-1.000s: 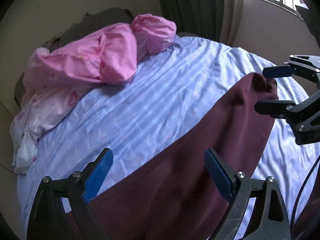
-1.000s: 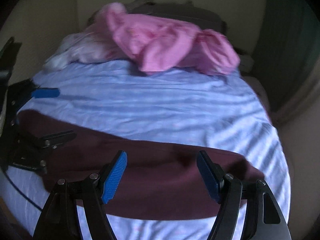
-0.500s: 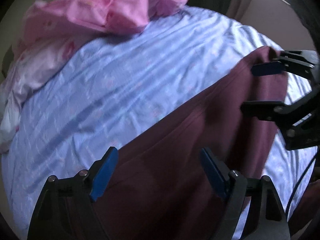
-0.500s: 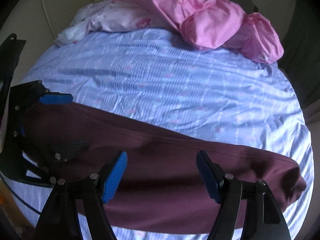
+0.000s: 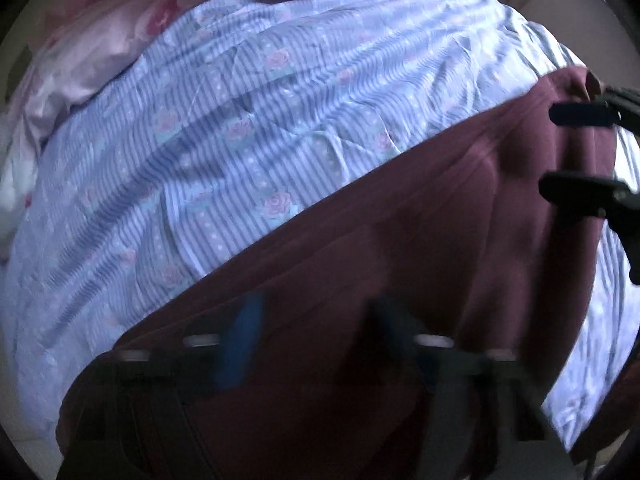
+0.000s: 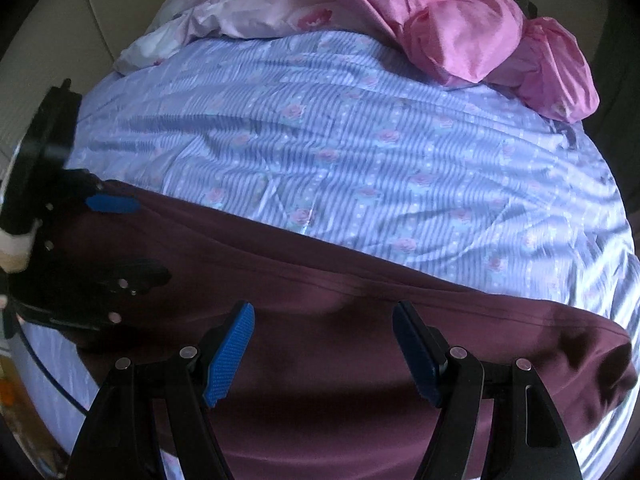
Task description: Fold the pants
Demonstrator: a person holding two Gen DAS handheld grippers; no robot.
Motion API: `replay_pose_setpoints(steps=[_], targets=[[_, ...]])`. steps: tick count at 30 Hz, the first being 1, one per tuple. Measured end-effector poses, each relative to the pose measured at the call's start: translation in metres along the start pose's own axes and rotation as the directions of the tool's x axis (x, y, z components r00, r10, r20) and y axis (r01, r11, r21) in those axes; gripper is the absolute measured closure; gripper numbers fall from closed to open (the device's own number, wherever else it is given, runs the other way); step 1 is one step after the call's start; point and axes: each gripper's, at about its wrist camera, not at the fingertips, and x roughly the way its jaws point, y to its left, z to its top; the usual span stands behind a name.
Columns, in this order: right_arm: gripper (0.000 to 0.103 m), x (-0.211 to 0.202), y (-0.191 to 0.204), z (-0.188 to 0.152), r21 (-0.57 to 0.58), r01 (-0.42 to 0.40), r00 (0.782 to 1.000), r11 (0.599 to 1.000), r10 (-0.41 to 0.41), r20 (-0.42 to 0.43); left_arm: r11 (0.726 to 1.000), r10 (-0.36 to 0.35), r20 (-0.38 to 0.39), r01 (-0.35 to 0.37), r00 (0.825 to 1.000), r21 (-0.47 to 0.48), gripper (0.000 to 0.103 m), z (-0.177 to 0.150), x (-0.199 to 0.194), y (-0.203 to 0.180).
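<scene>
Dark maroon pants lie in a long band across the near side of the bed; they also show in the right wrist view. My left gripper is open, blurred, low over one end of the pants; it also shows at the left of the right wrist view. My right gripper is open, just above the middle of the pants; it also shows at the right of the left wrist view, over the other end. Neither holds cloth.
The bed has a blue striped sheet with roses. A bright pink bundle of bedding and a pale pink quilt lie at the head of the bed. The bed edge falls off at the right.
Both grippers have dropped down and closer to the pants and the bed. The left wrist view is now blurred with motion. Both grippers stay open.
</scene>
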Motion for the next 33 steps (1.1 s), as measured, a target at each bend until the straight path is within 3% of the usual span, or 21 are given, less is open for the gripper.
replay_pose_setpoints(steps=[2,5,11,16,21,24,26,27,30,33], targets=[[0.031,0.002,0.002,0.0,-0.008,0.005,1.0,1.0,-0.005,-0.003,1.0,-0.004,0.014,0.004,1.0,-0.005,0.08,-0.005,-0.005,-0.002],[0.031,0.003,0.005,0.0,-0.007,-0.001,1.0,1.0,0.001,-0.005,0.996,0.073,0.092,-0.077,0.993,0.035,0.087,-0.013,-0.026,-0.006],[0.031,0.002,0.005,0.003,0.005,-0.012,1.0,1.0,0.012,0.006,0.985,0.171,0.189,-0.163,0.967,-0.062,0.087,0.007,-0.053,0.02],[0.031,0.017,-0.005,0.018,0.064,-0.017,1.0,0.998,0.017,-0.007,0.963,0.261,0.15,-0.246,0.954,-0.112,0.087,0.035,-0.036,0.03],[0.031,0.045,-0.021,0.027,0.143,0.003,1.0,0.99,0.001,-0.027,0.94,0.326,0.065,-0.316,0.943,-0.125,0.086,0.043,0.008,0.027],[0.031,0.06,-0.028,0.025,0.176,0.015,0.999,0.984,-0.006,-0.049,0.93,0.338,0.03,-0.329,0.941,-0.162,0.069,0.039,0.023,0.029],[0.031,0.068,-0.029,0.021,0.184,0.016,0.998,0.983,-0.006,-0.058,0.903,0.405,0.025,-0.396,0.914,-0.169,0.039,0.036,0.023,0.029],[0.031,0.071,-0.028,0.019,0.182,0.02,0.998,0.983,-0.008,-0.065,0.897,0.419,0.034,-0.408,0.907,-0.167,0.034,0.034,0.02,0.029],[0.031,0.071,-0.023,0.018,0.173,0.024,0.998,0.985,-0.012,-0.066,0.906,0.398,0.067,-0.38,0.915,-0.183,0.031,0.029,-0.001,0.032],[0.031,0.058,-0.014,0.021,0.186,0.003,0.999,0.983,0.005,-0.041,0.901,0.402,0.134,-0.365,0.906,-0.234,0.031,0.019,-0.04,0.037]])
